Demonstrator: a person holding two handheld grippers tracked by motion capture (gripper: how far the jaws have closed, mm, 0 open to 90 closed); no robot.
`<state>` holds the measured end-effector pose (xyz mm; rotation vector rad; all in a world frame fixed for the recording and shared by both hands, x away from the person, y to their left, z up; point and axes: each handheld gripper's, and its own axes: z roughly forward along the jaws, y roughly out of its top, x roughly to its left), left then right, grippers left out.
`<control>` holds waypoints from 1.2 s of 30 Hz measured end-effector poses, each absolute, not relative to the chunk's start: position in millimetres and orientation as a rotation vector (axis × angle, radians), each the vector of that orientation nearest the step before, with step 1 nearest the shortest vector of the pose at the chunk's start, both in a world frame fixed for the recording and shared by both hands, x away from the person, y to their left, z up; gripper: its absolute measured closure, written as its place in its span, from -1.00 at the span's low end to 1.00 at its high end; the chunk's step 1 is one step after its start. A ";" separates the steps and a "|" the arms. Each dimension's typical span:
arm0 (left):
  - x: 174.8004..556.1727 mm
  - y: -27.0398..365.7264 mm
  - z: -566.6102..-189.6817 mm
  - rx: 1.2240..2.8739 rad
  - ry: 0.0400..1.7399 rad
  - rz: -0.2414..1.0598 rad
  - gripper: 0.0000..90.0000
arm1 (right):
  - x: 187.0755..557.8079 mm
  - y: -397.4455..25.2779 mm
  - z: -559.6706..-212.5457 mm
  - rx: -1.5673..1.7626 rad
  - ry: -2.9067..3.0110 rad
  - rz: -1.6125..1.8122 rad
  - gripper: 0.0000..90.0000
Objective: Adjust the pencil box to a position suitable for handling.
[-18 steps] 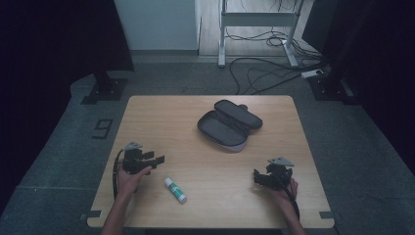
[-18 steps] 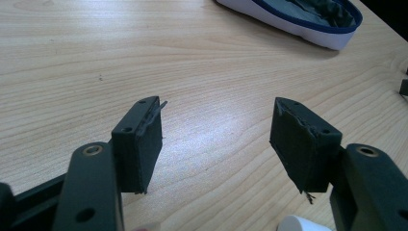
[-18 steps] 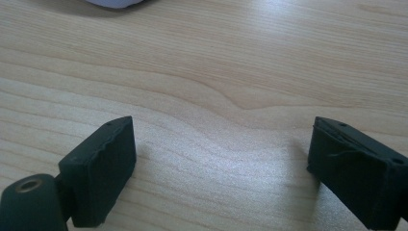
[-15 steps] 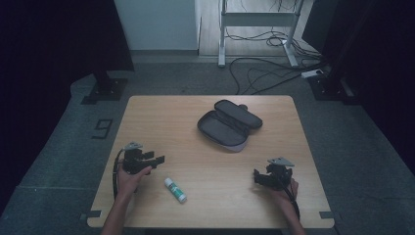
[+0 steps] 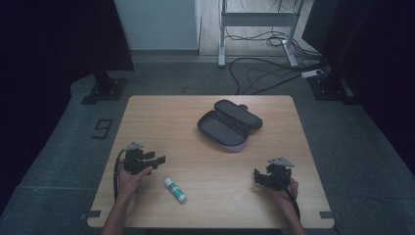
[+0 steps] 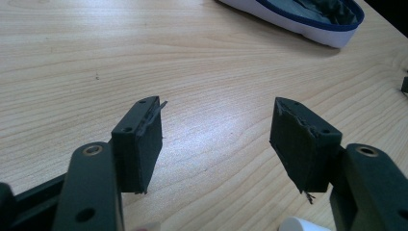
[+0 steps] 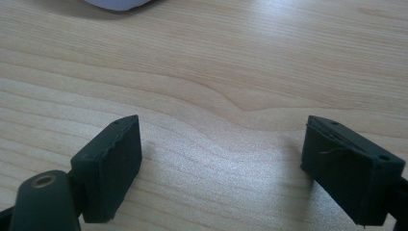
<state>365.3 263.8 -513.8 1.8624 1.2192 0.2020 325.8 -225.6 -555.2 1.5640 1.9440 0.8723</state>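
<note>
An open grey pencil case (image 5: 229, 126) lies at the back middle of the wooden table (image 5: 161, 115); its white, blue-edged rim (image 6: 308, 21) shows far off in the left gripper view. A white glue stick with a green cap (image 5: 174, 190) lies near the front, just right of my left gripper (image 5: 157, 160); its white end (image 6: 303, 224) peeks in at the bottom of the left gripper view. My left gripper (image 6: 216, 137) is open over bare wood. My right gripper (image 5: 256, 175) rests at the front right, also open (image 7: 223, 159) with nothing between its jaws.
The table stands on a grey floor with a "9" marking (image 5: 103, 129) at the left. Cables (image 5: 264, 73) and a metal frame (image 5: 257, 19) lie beyond the far edge. Dark stands flank the table at both back corners.
</note>
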 end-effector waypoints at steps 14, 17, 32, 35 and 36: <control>364.8 262.7 -509.3 1.857 1.207 0.217 -0.20 | 325.2 -225.6 -555.0 1.552 1.950 0.879 -0.65; 365.0 263.2 -509.3 1.855 1.207 0.219 -0.20 | 325.2 -225.7 -555.0 1.551 1.951 0.880 -0.65; 364.1 260.1 -502.0 1.855 1.184 0.231 -0.20 | 325.6 -224.2 -554.8 1.547 1.948 0.888 -0.58; 364.9 258.6 -501.7 1.859 1.182 0.231 -0.20 | 326.2 -223.5 -554.7 1.545 1.948 0.890 -0.56; 365.4 258.1 -501.6 1.861 1.178 0.232 -0.20 | 326.8 -223.0 -554.3 1.546 1.951 0.890 -0.55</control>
